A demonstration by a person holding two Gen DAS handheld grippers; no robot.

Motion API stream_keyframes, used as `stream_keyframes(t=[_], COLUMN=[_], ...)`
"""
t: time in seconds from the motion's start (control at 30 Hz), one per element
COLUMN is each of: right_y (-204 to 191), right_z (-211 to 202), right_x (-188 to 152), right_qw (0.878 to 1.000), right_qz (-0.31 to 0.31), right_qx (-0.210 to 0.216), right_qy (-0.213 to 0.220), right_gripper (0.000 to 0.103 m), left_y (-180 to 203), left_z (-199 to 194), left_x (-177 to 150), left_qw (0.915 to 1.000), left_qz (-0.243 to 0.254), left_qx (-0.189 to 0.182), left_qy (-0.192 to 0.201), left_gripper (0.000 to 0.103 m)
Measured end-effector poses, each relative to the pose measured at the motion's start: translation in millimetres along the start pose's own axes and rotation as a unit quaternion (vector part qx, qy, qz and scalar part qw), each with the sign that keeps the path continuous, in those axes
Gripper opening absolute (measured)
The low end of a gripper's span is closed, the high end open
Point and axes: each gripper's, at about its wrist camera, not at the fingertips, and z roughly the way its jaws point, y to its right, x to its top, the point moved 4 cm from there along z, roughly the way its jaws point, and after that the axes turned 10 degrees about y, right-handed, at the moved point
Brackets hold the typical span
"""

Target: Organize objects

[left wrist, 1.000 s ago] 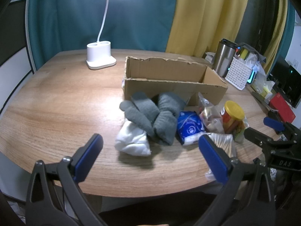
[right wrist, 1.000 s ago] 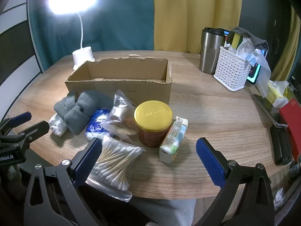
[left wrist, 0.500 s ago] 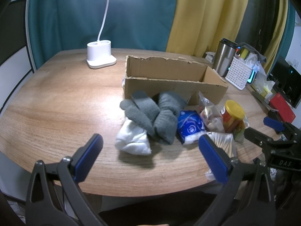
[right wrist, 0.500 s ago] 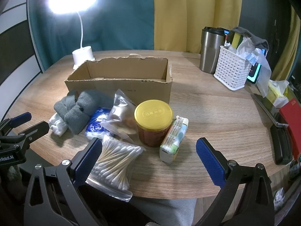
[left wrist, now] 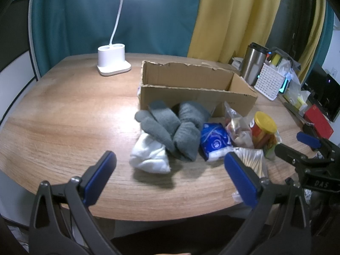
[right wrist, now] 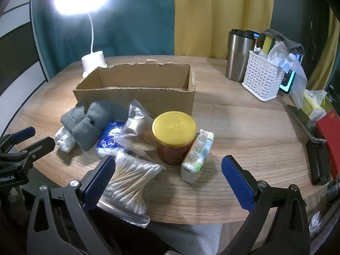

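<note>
An open cardboard box (left wrist: 197, 89) (right wrist: 136, 91) stands mid-table. In front of it lie grey socks (left wrist: 176, 127) (right wrist: 91, 119), a white sock bundle (left wrist: 150, 157) (right wrist: 63, 140), a blue packet (left wrist: 213, 140) (right wrist: 110, 140), a clear snack bag (right wrist: 138, 131), a yellow-lidded jar (right wrist: 173, 136) (left wrist: 263, 129), a bag of cotton swabs (right wrist: 129, 182) and a small green-white carton (right wrist: 197, 155). My left gripper (left wrist: 170, 176) is open and empty, just short of the white bundle. My right gripper (right wrist: 167, 178) is open and empty, just short of the jar and swabs.
A white lamp base (left wrist: 113, 62) stands at the back left. A steel tumbler (right wrist: 238, 55) and a white basket (right wrist: 263, 78) of items stand at the back right. A red box (right wrist: 330, 131) and dark items line the right table edge.
Both grippers have crept slightly forward toward the pile. Nothing on the table has moved.
</note>
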Motion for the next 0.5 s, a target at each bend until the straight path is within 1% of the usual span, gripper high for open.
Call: stream_keyframes(t=[0.5], right_y=[11.1], right_z=[2.1], right_x=[-2.8], right_qw=[1.000], right_qz=[0.009], right_qx=[0.000], right_qy=[-0.002], right_gripper=[0.102], left_y=[10.2], left_z=[5.0], left_x=[-1.4], left_qw=[1.0000], left_qz=[0.006], left_qx=[-0.002], left_qy=[-0.007], left_gripper=[0.103])
